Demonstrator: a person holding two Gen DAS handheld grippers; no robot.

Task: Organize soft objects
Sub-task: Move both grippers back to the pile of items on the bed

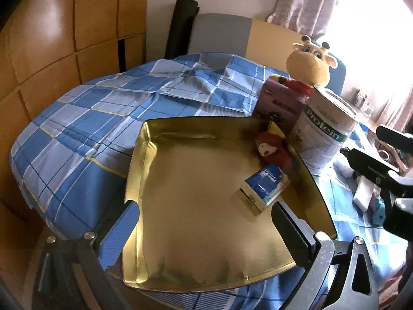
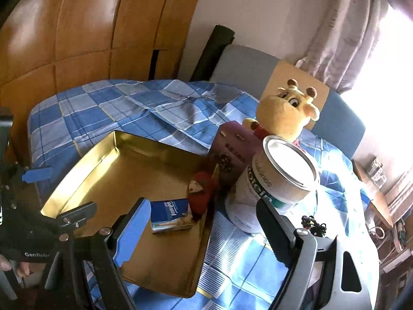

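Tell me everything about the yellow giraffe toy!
The giraffe toy is a plush with a big yellow snout, cartoon eyes, pale ears and two brown-tipped horns. It wears something red at the neck. It sits upright at the far side of the checked bed, facing the cameras, behind a pink box and a white protein can that hide its lower body. Whether it touches the box cannot be told. Neither gripper is near it.

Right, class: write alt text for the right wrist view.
A gold tray on a blue checked bed holds a tissue pack and small red plush. Beside it stand a protein tin, pink box and giraffe plush.
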